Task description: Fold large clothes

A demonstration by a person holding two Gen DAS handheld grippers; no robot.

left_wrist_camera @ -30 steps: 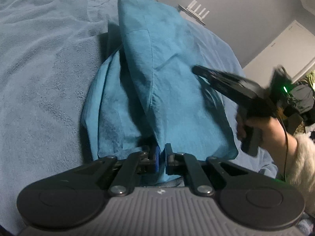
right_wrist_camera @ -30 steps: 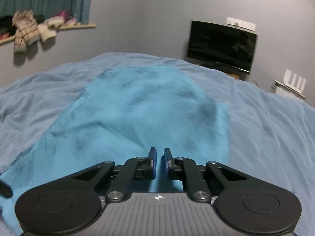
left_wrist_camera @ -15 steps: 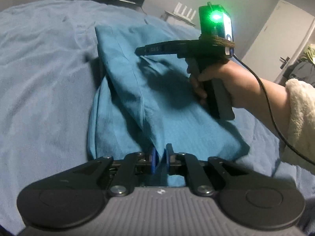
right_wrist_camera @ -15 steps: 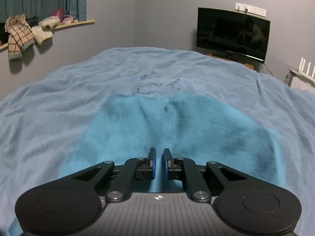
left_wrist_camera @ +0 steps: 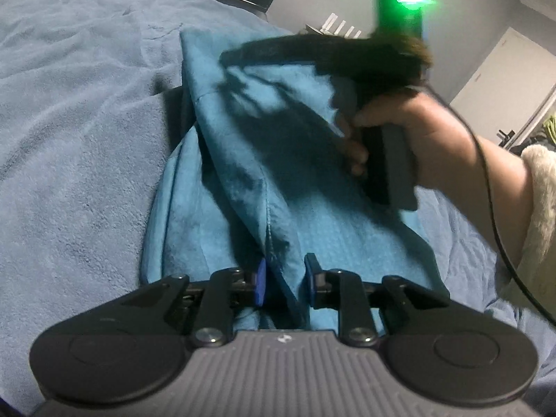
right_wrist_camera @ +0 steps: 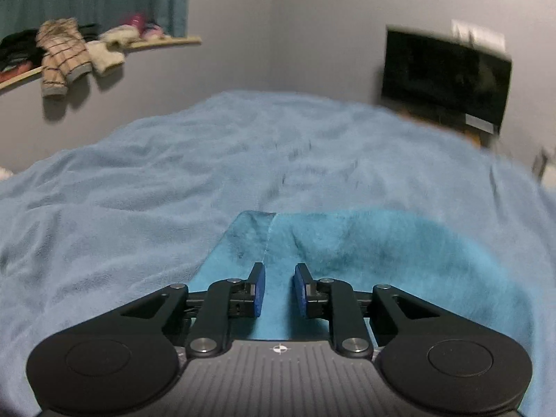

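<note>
Teal garment [left_wrist_camera: 312, 215]: soft napped cloth, matt, with a stitched seam along the raised fold. Bed cover [left_wrist_camera: 76, 111]: pale blue fleece-like cloth, fuzzy pile, matt, lightly creased. Left gripper [left_wrist_camera: 284, 283]: matt black plastic linkage, ribbed grey plastic housing, bright metal pivot screws, blue rubbery-looking pads. Right gripper [right_wrist_camera: 279, 290]: same build, matt black plastic arms, smooth round caps, metal screw heads, blue pads on the fingers [right_wrist_camera: 259, 290]. Sleeve cuff [left_wrist_camera: 540, 187]: cream fluffy pile cloth. Television [right_wrist_camera: 444, 76]: glossy dark screen. Wall shelf [right_wrist_camera: 163, 42]: pale wood, plain finish. Checked cloth [right_wrist_camera: 60, 57] on shelf: woolly knit look. Walls: smooth matt paint
</note>
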